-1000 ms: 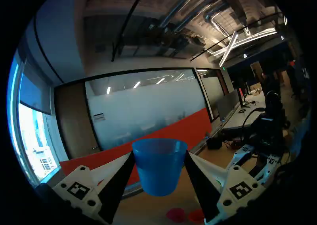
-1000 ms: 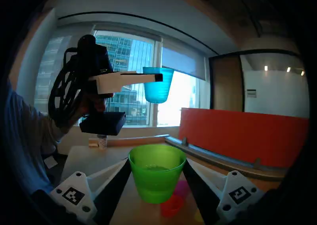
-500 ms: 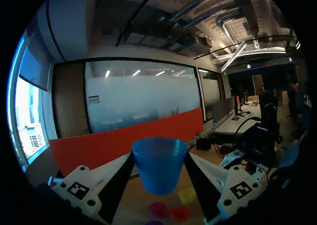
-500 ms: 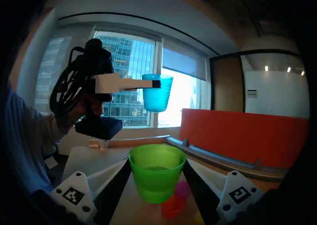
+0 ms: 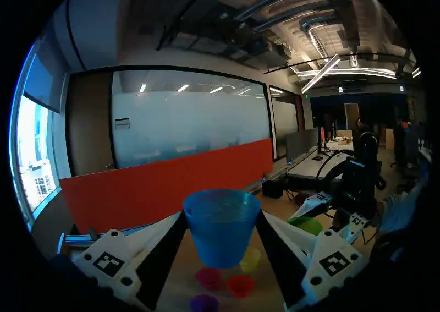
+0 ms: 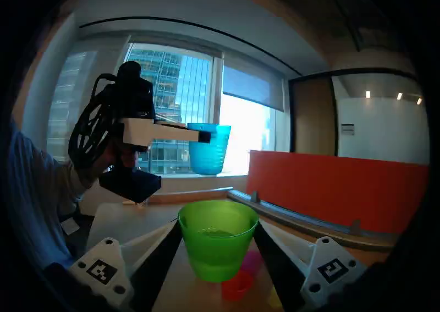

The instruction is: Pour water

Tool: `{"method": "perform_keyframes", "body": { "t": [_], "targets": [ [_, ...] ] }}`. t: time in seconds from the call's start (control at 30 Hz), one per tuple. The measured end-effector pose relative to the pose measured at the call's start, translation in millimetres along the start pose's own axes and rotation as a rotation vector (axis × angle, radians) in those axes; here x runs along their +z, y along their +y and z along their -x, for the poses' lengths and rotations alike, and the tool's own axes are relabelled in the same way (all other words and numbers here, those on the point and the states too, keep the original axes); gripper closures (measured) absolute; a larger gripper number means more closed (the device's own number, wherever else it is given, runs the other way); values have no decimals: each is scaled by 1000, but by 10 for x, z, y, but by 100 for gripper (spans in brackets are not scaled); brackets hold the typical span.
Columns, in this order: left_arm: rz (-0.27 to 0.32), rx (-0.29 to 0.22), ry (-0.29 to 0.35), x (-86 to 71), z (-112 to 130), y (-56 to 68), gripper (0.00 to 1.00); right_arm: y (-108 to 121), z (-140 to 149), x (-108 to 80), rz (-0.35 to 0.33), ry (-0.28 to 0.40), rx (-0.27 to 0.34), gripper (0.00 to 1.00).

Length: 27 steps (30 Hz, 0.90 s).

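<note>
The blue cup [image 5: 221, 226] sat upright between the fingers of my left gripper [image 5: 221, 219], which pressed on it from both sides. It hung in the air, to the far left of the green cup [image 6: 218, 246] and higher than it, as the right gripper view showed. My right gripper [image 6: 218, 230] held the green cup the same way, upright and pinched on both sides, low over the surface [image 6: 121, 224]. A water line showed low inside the green cup; whether the blue cup held any water I could not tell.

I judged this the approach before the pour: both cups were lifted, well apart, neither tipped. The next move called for bringing one rim just over the other's mouth, then tilting slowly with the lower cup kept level. A few small coloured cups [image 5: 241, 284] stood on the surface below, near an orange partition [image 5: 159, 185].
</note>
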State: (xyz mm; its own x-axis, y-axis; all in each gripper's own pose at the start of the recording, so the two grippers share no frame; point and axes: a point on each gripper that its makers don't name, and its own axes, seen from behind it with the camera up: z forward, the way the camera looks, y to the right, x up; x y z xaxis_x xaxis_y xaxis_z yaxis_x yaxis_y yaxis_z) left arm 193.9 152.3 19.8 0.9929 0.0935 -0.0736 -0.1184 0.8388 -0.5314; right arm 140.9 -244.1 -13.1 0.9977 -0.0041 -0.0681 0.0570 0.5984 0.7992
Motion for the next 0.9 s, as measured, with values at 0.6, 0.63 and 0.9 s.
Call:
{"method": "perform_keyframes", "body": {
  "t": [0.6, 0.63, 0.9],
  "targets": [
    [-1, -3, -45, -111, 612, -28, 13, 307, 106, -344, 89, -55, 16, 9],
    [0, -3, -48, -119, 648, -24, 13, 334, 112, -370, 98, -57, 16, 10],
    [10, -6, -66, -163, 875, -9, 13, 552, 140, -602, 162, -64, 32, 9]
  ]
}}
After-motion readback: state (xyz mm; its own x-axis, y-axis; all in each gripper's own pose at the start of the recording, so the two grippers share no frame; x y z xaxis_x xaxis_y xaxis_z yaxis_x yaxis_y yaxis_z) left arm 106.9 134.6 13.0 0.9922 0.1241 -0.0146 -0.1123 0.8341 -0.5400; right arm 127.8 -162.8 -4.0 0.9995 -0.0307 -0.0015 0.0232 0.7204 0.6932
